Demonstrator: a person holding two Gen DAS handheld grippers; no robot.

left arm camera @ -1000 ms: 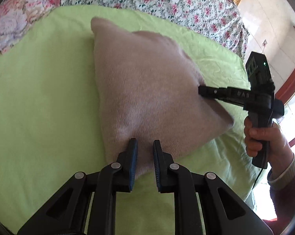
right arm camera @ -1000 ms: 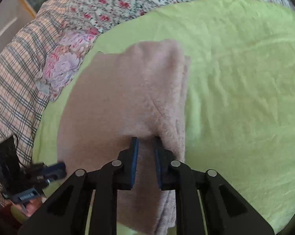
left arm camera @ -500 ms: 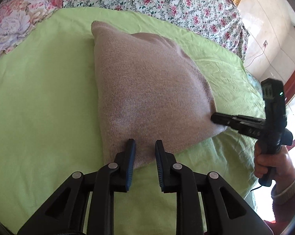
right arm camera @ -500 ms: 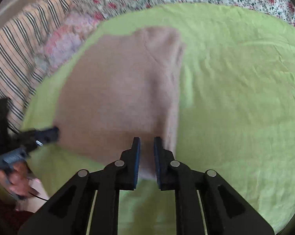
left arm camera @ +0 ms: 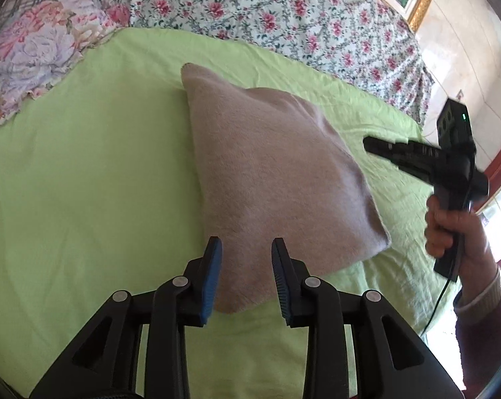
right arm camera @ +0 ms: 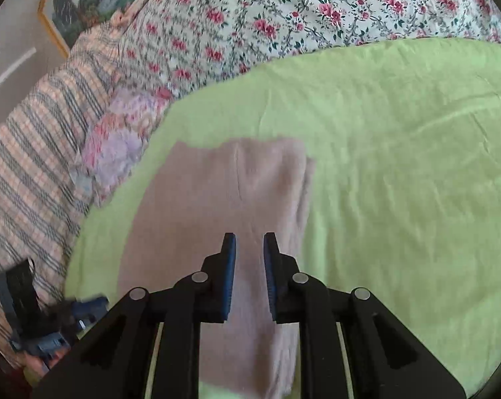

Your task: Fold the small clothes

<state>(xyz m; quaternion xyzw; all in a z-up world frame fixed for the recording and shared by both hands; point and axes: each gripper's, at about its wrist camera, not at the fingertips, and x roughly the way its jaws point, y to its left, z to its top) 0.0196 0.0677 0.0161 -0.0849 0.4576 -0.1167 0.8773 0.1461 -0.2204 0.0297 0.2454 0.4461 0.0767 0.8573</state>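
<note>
A folded pinkish-beige knit garment (left arm camera: 270, 179) lies flat on the green sheet (left arm camera: 84, 183). My left gripper (left arm camera: 246, 246) hovers over the garment's near edge. Its jaws are opening and the blue pads press on nothing. In the right wrist view the same garment (right arm camera: 217, 196) lies below my right gripper (right arm camera: 249, 239), whose jaws are also opening, with only cloth seen through the narrow gap, lower down. From the left wrist view the right gripper (left arm camera: 400, 153) hangs above the sheet beyond the garment's right corner, held by a hand (left arm camera: 446, 229).
A floral quilt (left arm camera: 283, 10) borders the sheet at the back, and a flowered pillow (left arm camera: 34, 63) lies at the back left. A checked blanket (right arm camera: 27, 173) covers the left side. The left gripper (right arm camera: 84, 306) shows blurred at the lower left. Bare green sheet (right arm camera: 400, 183) spreads to the right.
Both grippers let go of the garment's edges and lifted off it, their jaws spreading. The right gripper drew off the garment to its right. The garment now rests folded on the sheet.
</note>
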